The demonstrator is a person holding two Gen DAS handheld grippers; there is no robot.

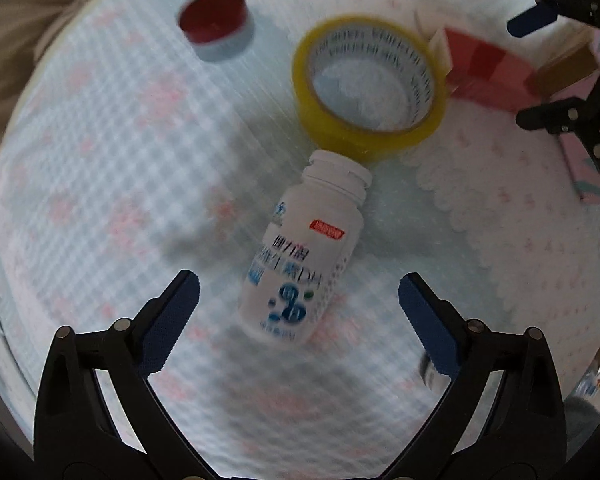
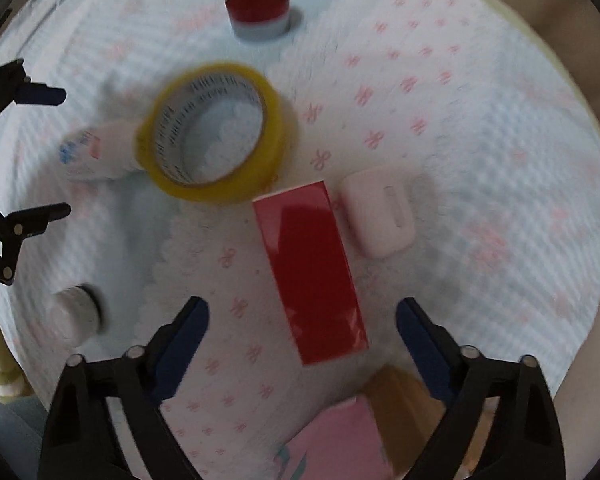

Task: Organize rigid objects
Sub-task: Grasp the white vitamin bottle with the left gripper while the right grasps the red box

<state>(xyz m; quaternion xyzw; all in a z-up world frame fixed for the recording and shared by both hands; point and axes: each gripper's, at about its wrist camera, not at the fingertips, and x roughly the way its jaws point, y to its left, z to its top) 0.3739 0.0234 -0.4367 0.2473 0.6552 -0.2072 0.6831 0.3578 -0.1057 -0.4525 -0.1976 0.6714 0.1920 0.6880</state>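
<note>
A white pill bottle (image 1: 300, 256) with blue print lies on its side on the quilted cloth, its cap touching a yellow tape roll (image 1: 368, 84). My left gripper (image 1: 299, 312) is open, its jaws either side of the bottle's base, not touching it. A red box (image 2: 310, 268) lies flat in the right wrist view. My right gripper (image 2: 302, 336) is open above the box's near end. The tape roll (image 2: 216, 136) and the bottle (image 2: 96, 152) also show there. The right gripper (image 1: 540, 68) appears at the far right of the left wrist view.
A red-topped round tin (image 1: 216, 20) sits at the far side. A small pale pink case (image 2: 380, 212) lies right of the red box. A pink box (image 2: 340, 440) and a brown box (image 2: 404, 404) lie near me. A white cap-like object (image 2: 74, 312) stands at left.
</note>
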